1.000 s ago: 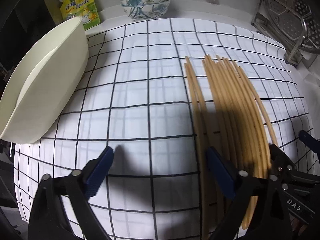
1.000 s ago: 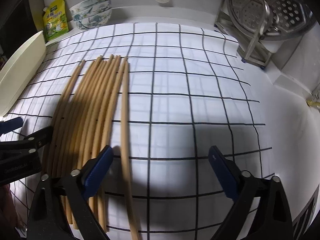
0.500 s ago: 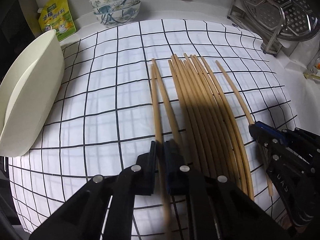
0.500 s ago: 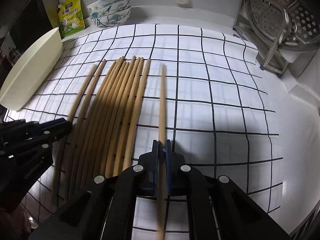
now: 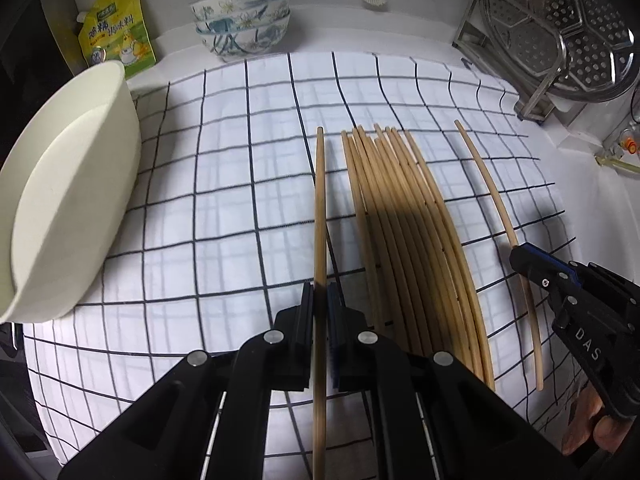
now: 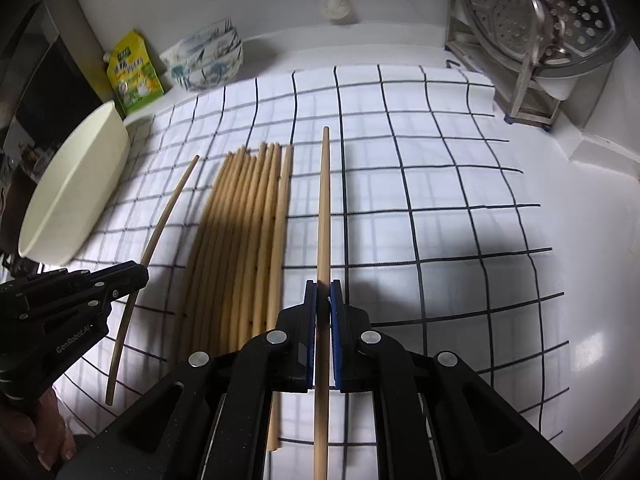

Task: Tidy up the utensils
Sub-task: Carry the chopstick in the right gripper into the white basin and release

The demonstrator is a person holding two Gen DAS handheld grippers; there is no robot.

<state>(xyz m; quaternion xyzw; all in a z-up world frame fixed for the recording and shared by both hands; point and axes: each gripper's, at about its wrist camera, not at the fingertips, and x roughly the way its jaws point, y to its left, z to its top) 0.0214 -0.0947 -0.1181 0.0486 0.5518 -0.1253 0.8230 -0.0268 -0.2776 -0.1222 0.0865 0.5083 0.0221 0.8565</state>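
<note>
While the checked cloth [image 5: 240, 208] is covering most of the white counter [image 6: 580, 240], a big cream basin [image 5: 68, 200] is leaning on its side at the cloth's left edge, its open mouth facing right. At the back right, a steel rack [image 6: 532, 40] is holding perforated steamer plates upright. Against the back wall, a stack of floral bowls [image 5: 242, 20] is sitting beside a yellow-green pouch [image 5: 116, 34], and a small white brush [image 6: 336, 2] is hanging above them on the wall.

On the cloth, a bundle of bamboo chopsticks [image 5: 404, 240] is lying side by side, tips pointing toward the back wall, packed so closely that they are touching one another.

The left gripper [image 5: 320, 308] is pinching a single chopstick [image 5: 320, 208], its jaws drawn in tight around the shaft; this stick is running straight ahead, just left of the bundle and clearly apart from it. The right gripper [image 6: 323, 300] is likewise clamping one chopstick [image 6: 325, 200] between narrow jaws, and that stick is sitting just right of the bundle with a gap of bare cloth between. From the left camera I am seeing the right gripper's stick curving along the cloth's right side, well clear of the pile. Whether either held stick is lifted off the cloth or resting on it, I cannot tell. A bit of the person's hand [image 5: 588, 428] is showing behind the right gripper's handle.
</note>
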